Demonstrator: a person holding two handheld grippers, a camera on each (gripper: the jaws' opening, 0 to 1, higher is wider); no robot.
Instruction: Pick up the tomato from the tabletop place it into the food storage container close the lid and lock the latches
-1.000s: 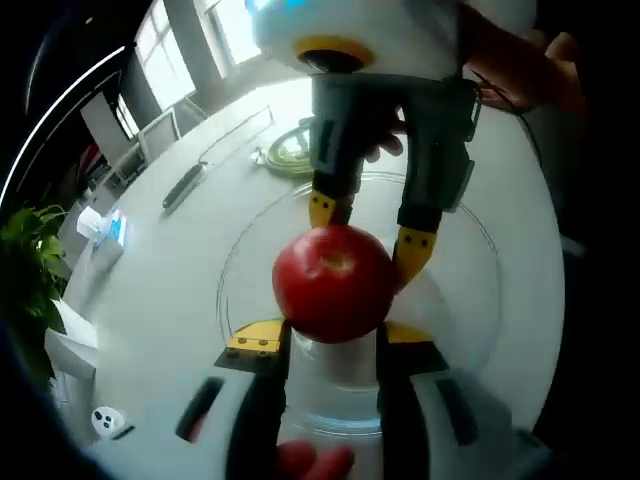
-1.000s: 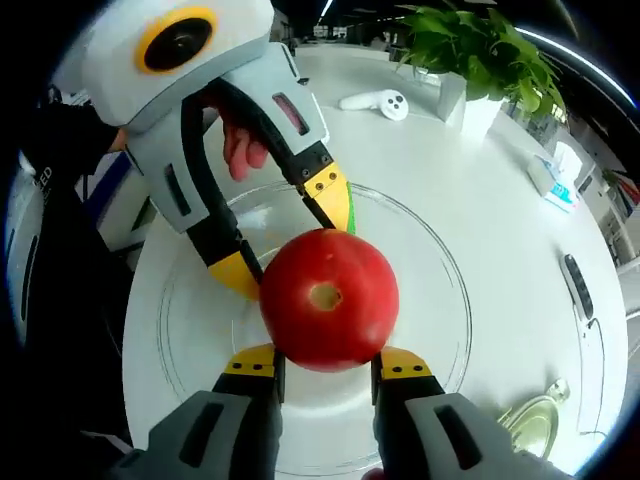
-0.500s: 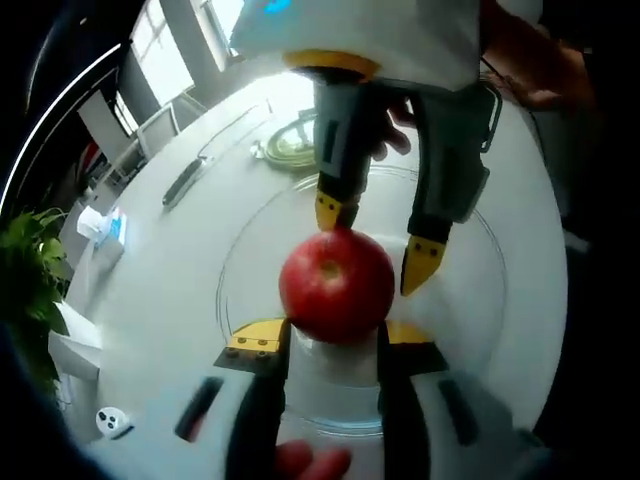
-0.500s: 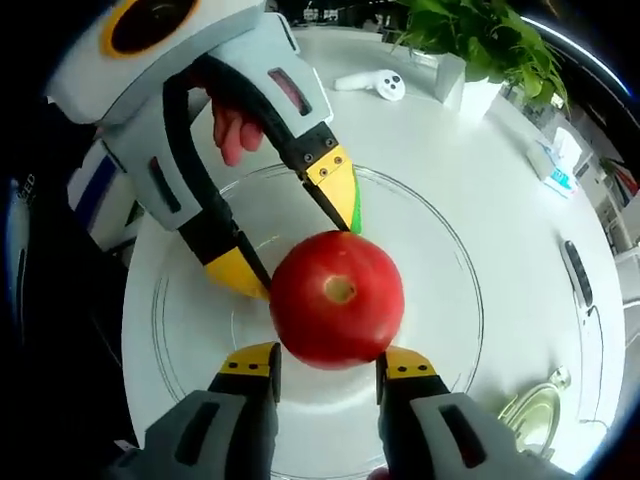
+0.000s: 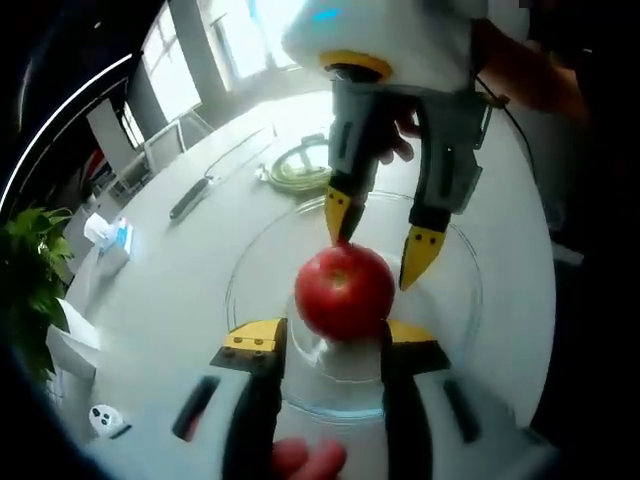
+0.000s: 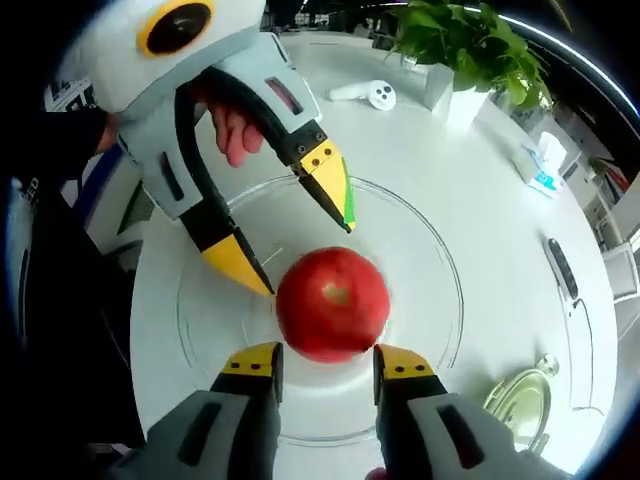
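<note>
A red tomato (image 5: 345, 290) (image 6: 332, 303) rests on the floor of a clear round container (image 5: 240, 290) (image 6: 440, 270) on the white table. My two grippers face each other over it. The right gripper (image 6: 327, 362) is open, its yellow fingertips (image 6: 252, 360) just short of the tomato. From the left gripper view it (image 5: 380, 237) comes down from above, one tip near the tomato's top and the other apart from it. The left gripper (image 5: 332, 340) (image 6: 285, 225) is open wide, with its tips beside the tomato and nothing held.
A potted plant (image 6: 470, 40), a white controller (image 6: 370, 95) and a tissue packet (image 6: 545, 175) stand on the far side of the table. A dark pen-like tool (image 6: 560, 270) and a round greenish lid-like thing (image 6: 520, 400) (image 5: 300, 165) lie beyond the container. A hand (image 6: 235, 135) grips the left gripper.
The tomato was tight between the right gripper's jaws. It now lies lower in the container, free of them. The right gripper has drawn back a little; the left stays open.
</note>
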